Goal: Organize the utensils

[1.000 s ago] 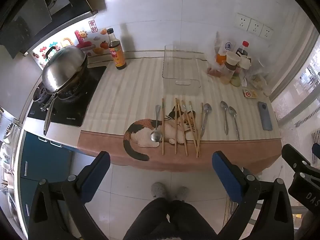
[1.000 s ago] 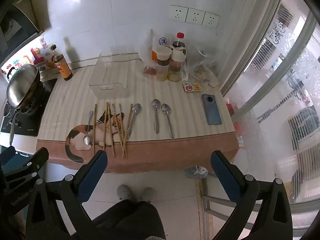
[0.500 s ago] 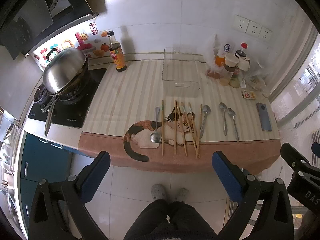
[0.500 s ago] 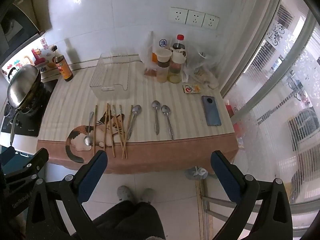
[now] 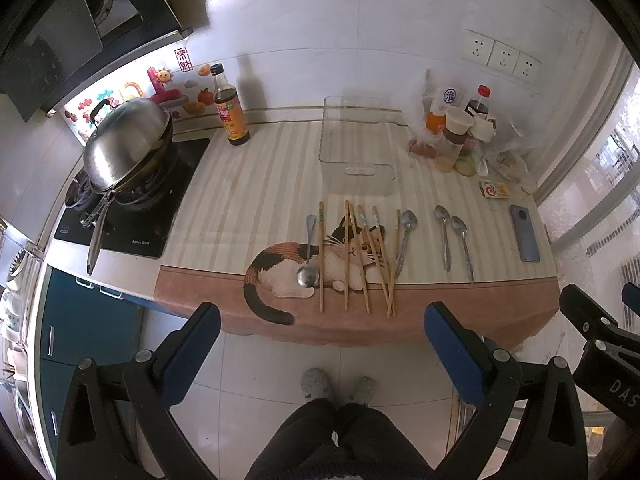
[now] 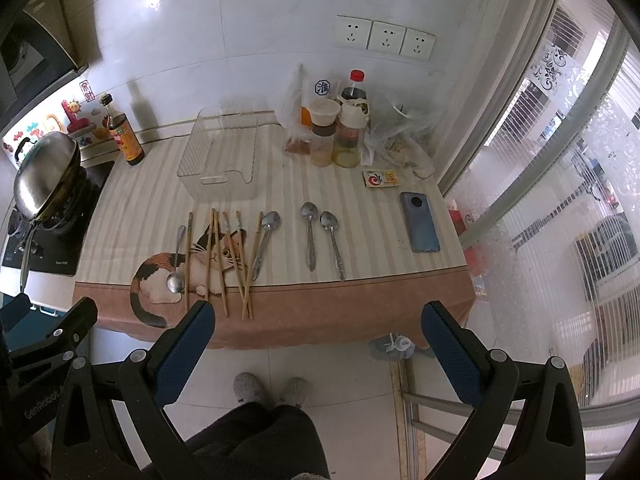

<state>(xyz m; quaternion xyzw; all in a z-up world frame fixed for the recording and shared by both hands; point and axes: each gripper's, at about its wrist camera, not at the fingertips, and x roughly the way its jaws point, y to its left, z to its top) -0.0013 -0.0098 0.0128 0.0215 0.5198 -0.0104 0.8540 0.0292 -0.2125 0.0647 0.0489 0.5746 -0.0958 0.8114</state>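
Note:
Several wooden chopsticks (image 5: 362, 256) (image 6: 224, 256) lie side by side on the cat-print tablecloth (image 5: 256, 200) (image 6: 376, 240). Metal spoons lie among them: one at the left (image 5: 307, 264) (image 6: 176, 264), one beside the chopsticks (image 5: 404, 236) (image 6: 264, 240), and a pair further right (image 5: 454, 236) (image 6: 322, 236). A clear plastic bin (image 5: 354, 144) (image 6: 222, 156) stands empty behind them. My left gripper (image 5: 320, 344) and right gripper (image 6: 316, 340) both hang open above the floor, in front of the counter edge, holding nothing.
A lidded wok (image 5: 126, 148) (image 6: 46, 176) sits on the stove at left, a sauce bottle (image 5: 230, 108) (image 6: 124, 132) near the wall. Condiment jars and bags (image 5: 460, 136) (image 6: 340, 132) crowd the back right. A blue phone (image 5: 524, 232) (image 6: 420, 226) and small card (image 6: 380, 179) lie at right. A person's legs and slippers (image 5: 336, 384) show below.
Both grippers have drawn back slightly from the counter, so it appears a little smaller and higher in the views. Nothing on the counter has moved.

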